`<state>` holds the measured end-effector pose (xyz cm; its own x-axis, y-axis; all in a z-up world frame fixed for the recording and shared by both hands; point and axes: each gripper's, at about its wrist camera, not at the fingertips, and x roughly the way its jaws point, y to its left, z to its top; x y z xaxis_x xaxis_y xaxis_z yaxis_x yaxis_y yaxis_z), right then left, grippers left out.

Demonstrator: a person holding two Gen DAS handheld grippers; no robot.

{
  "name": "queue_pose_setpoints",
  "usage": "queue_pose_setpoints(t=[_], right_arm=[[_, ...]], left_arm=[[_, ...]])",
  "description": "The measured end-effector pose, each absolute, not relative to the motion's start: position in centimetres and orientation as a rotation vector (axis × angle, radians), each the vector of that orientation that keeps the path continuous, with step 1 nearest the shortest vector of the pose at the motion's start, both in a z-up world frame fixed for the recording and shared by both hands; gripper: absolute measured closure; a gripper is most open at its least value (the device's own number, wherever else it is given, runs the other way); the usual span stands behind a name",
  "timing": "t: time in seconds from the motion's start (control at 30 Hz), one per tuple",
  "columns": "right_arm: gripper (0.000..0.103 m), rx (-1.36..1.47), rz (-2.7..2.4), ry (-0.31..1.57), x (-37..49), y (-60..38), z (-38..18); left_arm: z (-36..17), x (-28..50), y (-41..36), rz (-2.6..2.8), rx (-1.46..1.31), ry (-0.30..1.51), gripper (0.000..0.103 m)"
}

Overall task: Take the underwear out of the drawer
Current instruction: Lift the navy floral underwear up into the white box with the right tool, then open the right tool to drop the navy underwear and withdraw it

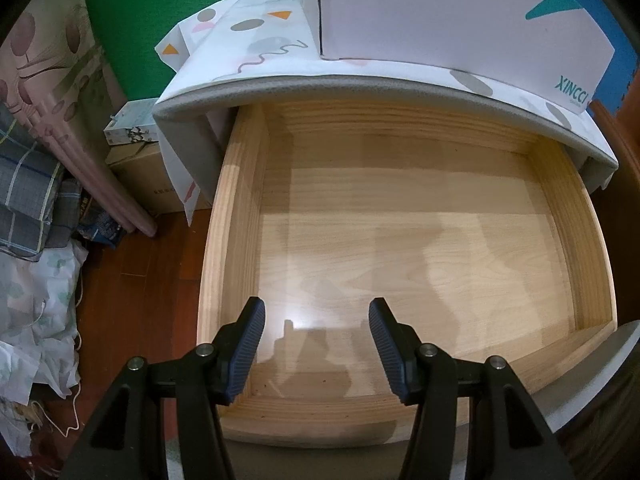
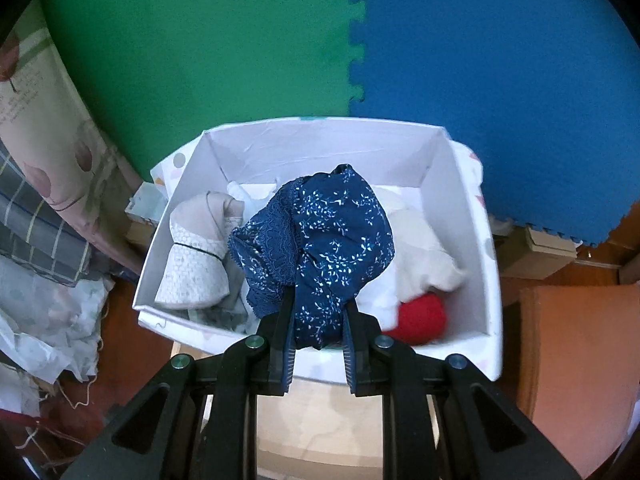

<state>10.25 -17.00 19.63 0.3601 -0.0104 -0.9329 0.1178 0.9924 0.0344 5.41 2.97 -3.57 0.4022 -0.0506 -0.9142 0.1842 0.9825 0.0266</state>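
L gripper [image 1: 317,320] hangs over the pulled-out wooden drawer [image 1: 236,216], pointing steeply down. Jaws apart, nothing between the pads; bare drawer floor shows through the gap. Drawer fills the L wrist view from center out to 3 o'clock. At 12 o'clock, a white box [image 1: 460,12] sits on the patterned cloth [image 1: 256,40] covering the cabinet top. Folded fabrics pile up at 9 o'clock on the floor.

R gripper [image 2: 318,312] is clamped on the underwear [image 2: 332,232], a navy floral piece w/ lace edge. Fabric bunches up above the pads and hangs over the open box [image 2: 460,208]; whether it touches the contents can't be told. Inside the box: grey-white folded garment [image 2: 196,256] at 9 o'clock of the underwear, cream cloth [image 2: 424,248] at 3 o'clock, red item [image 2: 422,316] at 4 o'clock. Behind the box, green mat [image 2: 200,52] at 11 o'clock, blue mat [image 2: 500,80] at 1 o'clock, joined by interlocking teeth.
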Motion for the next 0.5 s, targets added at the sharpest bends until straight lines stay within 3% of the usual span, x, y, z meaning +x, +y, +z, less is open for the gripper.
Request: queue_pose_setpoints(t=[0.5], right_arm=[[0.079,0.054,-0.103,1.294,12.0,-14.9,13.6]], left_arm=[[-3.7,5.4,2.8,-0.142,0.128,1.149,0.048]])
